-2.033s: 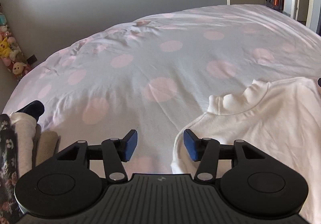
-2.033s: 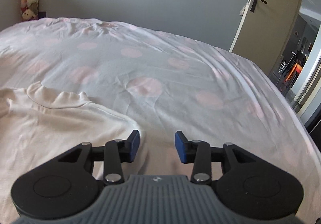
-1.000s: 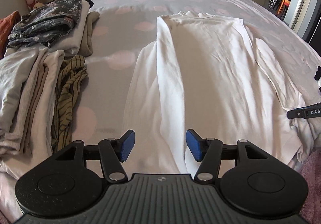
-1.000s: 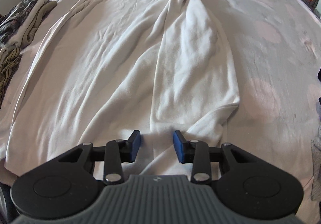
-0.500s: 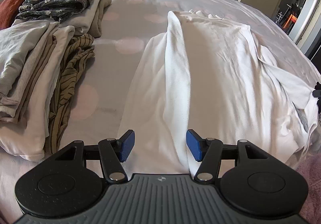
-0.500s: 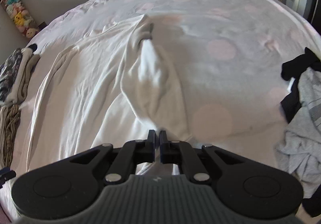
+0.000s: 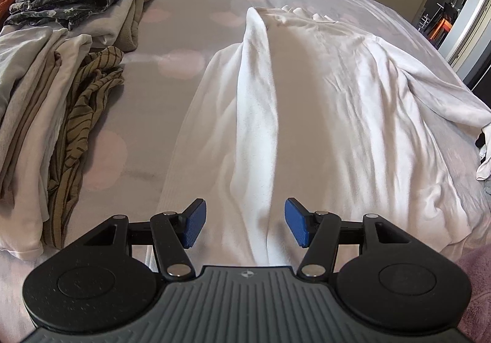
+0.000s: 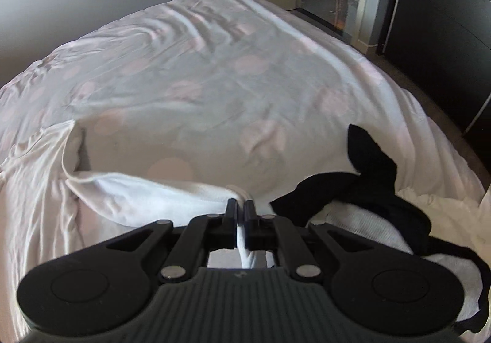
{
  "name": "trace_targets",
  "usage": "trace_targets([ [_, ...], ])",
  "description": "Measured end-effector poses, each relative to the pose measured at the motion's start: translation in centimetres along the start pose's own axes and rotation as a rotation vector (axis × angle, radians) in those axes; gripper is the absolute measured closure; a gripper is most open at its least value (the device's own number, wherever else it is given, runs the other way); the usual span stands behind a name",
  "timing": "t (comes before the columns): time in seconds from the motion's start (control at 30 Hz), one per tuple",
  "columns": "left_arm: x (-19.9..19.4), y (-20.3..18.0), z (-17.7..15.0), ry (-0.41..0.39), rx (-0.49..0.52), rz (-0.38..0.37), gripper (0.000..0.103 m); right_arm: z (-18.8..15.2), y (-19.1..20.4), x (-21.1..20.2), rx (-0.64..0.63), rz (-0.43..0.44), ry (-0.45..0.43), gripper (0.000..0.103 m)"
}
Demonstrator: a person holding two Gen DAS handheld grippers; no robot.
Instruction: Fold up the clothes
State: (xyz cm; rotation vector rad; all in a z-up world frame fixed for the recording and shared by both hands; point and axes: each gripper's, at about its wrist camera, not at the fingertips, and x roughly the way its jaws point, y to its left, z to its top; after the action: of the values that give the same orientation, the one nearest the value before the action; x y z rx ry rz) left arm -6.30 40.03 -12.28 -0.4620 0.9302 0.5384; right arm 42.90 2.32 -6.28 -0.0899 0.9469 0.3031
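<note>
Now white top (image 7: 337,103) creased with raised ridge, right tool (image 8: 241,208) pinching it, left tool (image 7: 244,228) wide open

No readable text, label, brand or number shows in either view; a small emblem on each tool's ribbed body is perhaps a logo, too small to read.

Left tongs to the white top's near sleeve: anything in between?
Nothing visible. The left tongs are open astride the sleeve ridge of the white top. The clothes pile lies off to their left, apart.
</note>
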Motion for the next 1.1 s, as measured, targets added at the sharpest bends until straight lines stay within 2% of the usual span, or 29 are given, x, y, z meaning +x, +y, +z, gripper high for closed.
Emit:
trace_targets([
  [0.17,1.0,-0.5,0.4,0.035,0.013,-0.008,0.048,2.2,-2.8,4.3,0.073,-0.094,0.020,0.098],
  [0.37,2.1,-1.1,0.5,0.066,0.026,-0.019,0.047,1.8,-3.7,7.6,0.076,-0.150,0.049,0.096],
  [0.5,2.7,-1.3,0.5,0.076,0.030,-0.022,0.047,0.4,-1.8,5.9,0.019,-0.133,-0.029,0.075],
  [0.6,2.3,-0.7,0.8,0.048,0.004,-0.028,0.047,-1.4,0.7,2.8,-0.028,-0.103,-0.119,0.067],
  [0.7,2.0,-0.2,1.1,0.019,-0.022,-0.034,0.059,-4.4,3.5,-0.5,-0.022,-0.016,-0.207,0.061],
  [0.73,1.9,0.0,1.2,0.010,-0.031,-0.036,0.069,-5.7,4.5,-1.3,0.002,0.032,-0.221,0.057],
  [0.8,1.7,0.4,1.4,-0.009,-0.048,-0.040,0.079,-8.4,6.5,-2.5,0.045,0.127,-0.224,0.054],
  [0.87,1.4,0.8,1.7,-0.028,-0.066,-0.044,0.097,-11.0,8.8,-2.6,0.058,0.196,-0.206,0.053],
  [0.93,1.2,1.2,1.9,-0.047,-0.083,-0.048,0.102,-13.4,11.0,-2.1,0.045,0.219,-0.191,0.053],
  [1.0,1.0,1.5,2.1,-0.066,-0.101,-0.052,0.102,-15.3,12.8,-1.3,0.009,0.213,-0.178,0.053],
  [1.1,0.5,2.2,2.7,-0.096,-0.122,-0.054,0.103,-15.7,13.9,-0.7,-0.069,0.182,-0.186,0.054],
])
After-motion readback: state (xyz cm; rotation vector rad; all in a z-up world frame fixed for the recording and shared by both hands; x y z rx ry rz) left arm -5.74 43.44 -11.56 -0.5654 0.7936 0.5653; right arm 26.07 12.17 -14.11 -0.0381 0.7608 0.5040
